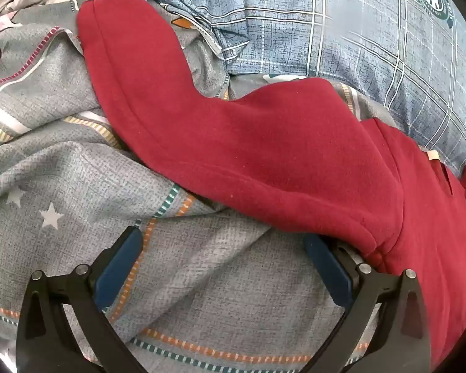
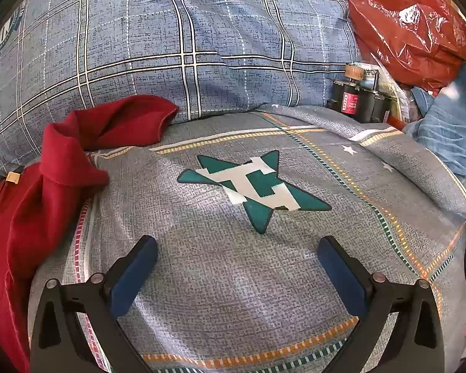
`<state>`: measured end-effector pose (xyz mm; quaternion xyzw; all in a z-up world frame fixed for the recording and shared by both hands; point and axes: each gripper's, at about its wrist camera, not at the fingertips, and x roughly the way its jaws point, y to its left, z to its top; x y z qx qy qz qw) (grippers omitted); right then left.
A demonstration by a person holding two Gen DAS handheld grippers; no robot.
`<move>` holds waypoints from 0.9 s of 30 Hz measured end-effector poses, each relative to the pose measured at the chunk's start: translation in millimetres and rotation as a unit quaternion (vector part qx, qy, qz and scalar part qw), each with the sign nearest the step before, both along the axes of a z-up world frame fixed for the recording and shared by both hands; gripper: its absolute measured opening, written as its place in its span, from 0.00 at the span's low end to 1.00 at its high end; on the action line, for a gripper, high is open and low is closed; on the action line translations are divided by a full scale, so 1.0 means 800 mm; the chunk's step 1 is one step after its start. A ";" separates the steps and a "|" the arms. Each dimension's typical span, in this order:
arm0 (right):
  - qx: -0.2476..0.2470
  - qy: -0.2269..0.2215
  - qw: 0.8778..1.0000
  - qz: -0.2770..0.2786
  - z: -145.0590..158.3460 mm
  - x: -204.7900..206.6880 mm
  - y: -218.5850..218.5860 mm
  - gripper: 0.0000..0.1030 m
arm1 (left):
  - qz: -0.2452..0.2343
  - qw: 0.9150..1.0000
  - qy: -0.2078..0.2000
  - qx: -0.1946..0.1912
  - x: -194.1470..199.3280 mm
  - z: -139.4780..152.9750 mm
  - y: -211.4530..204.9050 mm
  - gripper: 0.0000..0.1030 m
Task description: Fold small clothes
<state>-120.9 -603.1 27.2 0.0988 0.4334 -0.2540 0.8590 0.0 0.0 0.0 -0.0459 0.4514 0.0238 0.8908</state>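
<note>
Red plastic bag (image 2: 410, 28), dark bottles (image 2: 357, 99) only in right-wrist view.

Left gripper (image 1: 223, 242) jaws spread wide, right gripper (image 2: 237, 250) jaws equally wide, both empty

Red garment (image 1: 264, 143) cut off at rt edge; bottle (image 2: 351, 99) label prob. unreadable.
</note>
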 end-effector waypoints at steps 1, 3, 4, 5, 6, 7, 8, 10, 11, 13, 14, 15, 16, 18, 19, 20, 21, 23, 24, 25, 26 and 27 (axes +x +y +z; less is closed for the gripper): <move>0.000 0.000 1.000 0.000 0.000 0.000 0.000 1.00 | 0.000 1.000 0.000 0.000 0.000 0.000 0.000 1.00; 0.000 0.000 1.000 0.000 0.000 0.000 0.000 1.00 | 0.000 1.000 0.000 -0.001 0.000 0.000 0.000 1.00; 0.000 0.000 1.000 0.000 0.000 0.000 0.000 1.00 | 0.000 1.000 -0.001 0.000 0.000 0.000 0.000 1.00; 0.000 0.000 1.000 0.000 0.000 0.000 0.000 1.00 | 0.000 1.000 -0.001 0.000 0.000 0.000 0.000 1.00; 0.000 0.000 1.000 0.000 0.000 0.000 0.000 1.00 | 0.000 1.000 -0.001 0.000 0.000 0.000 0.000 1.00; 0.000 0.000 1.000 0.000 0.000 0.000 0.000 1.00 | 0.000 1.000 -0.001 0.000 0.000 0.000 0.000 1.00; 0.000 0.000 1.000 0.000 0.000 0.000 0.000 1.00 | 0.000 1.000 0.000 0.000 0.000 0.000 0.000 1.00; 0.000 0.000 1.000 0.000 0.000 0.000 0.000 1.00 | 0.000 1.000 0.002 0.003 0.001 0.000 -0.002 1.00; 0.000 0.000 1.000 0.000 0.000 0.000 0.000 1.00 | 0.001 1.000 0.004 0.003 0.003 0.000 -0.002 1.00; -0.001 0.001 1.000 0.000 0.000 0.000 0.000 1.00 | 0.004 1.000 0.006 0.004 0.003 0.001 -0.003 1.00; -0.001 0.000 1.000 0.000 0.000 0.000 -0.001 1.00 | 0.002 1.000 0.010 0.004 0.003 0.002 -0.004 1.00; 0.000 0.000 1.000 0.000 0.001 -0.001 -0.001 1.00 | -0.002 1.000 0.016 0.004 0.001 0.004 -0.004 1.00; 0.000 0.000 1.000 0.000 0.001 -0.001 -0.002 1.00 | -0.004 1.000 0.025 0.001 -0.001 0.006 -0.004 1.00; 0.000 0.000 1.000 0.000 0.001 -0.001 -0.002 1.00 | -0.006 0.999 0.035 -0.007 -0.002 0.009 -0.004 1.00; 0.001 0.002 1.000 -0.002 0.001 -0.001 -0.002 1.00 | -0.008 0.999 0.031 -0.010 -0.010 0.017 -0.007 1.00; 0.003 0.002 1.000 -0.002 0.001 -0.002 -0.001 1.00 | -0.009 1.000 0.023 -0.008 -0.018 0.024 -0.010 1.00; 0.008 0.007 1.000 0.000 0.002 -0.002 -0.001 1.00 | -0.011 1.000 0.013 -0.008 -0.026 0.033 -0.014 1.00; 0.030 0.028 0.999 -0.002 0.009 -0.004 0.005 0.98 | -0.024 1.000 -0.001 -0.009 -0.043 0.050 -0.023 1.00; 0.043 0.025 0.999 0.000 0.017 -0.014 0.011 0.97 | -0.034 0.999 -0.005 -0.010 -0.051 0.058 -0.029 1.00; 0.046 0.002 0.999 0.003 0.028 -0.026 0.021 0.97 | -0.044 0.999 -0.010 -0.010 -0.058 0.066 -0.036 1.00; 0.043 -0.018 0.999 0.006 0.041 -0.039 0.032 0.97 | -0.051 0.999 -0.014 -0.009 -0.074 0.073 -0.036 1.00; 0.034 -0.032 0.999 0.008 0.055 -0.052 0.045 0.98 | -0.063 0.998 -0.019 -0.005 -0.082 0.082 -0.045 1.00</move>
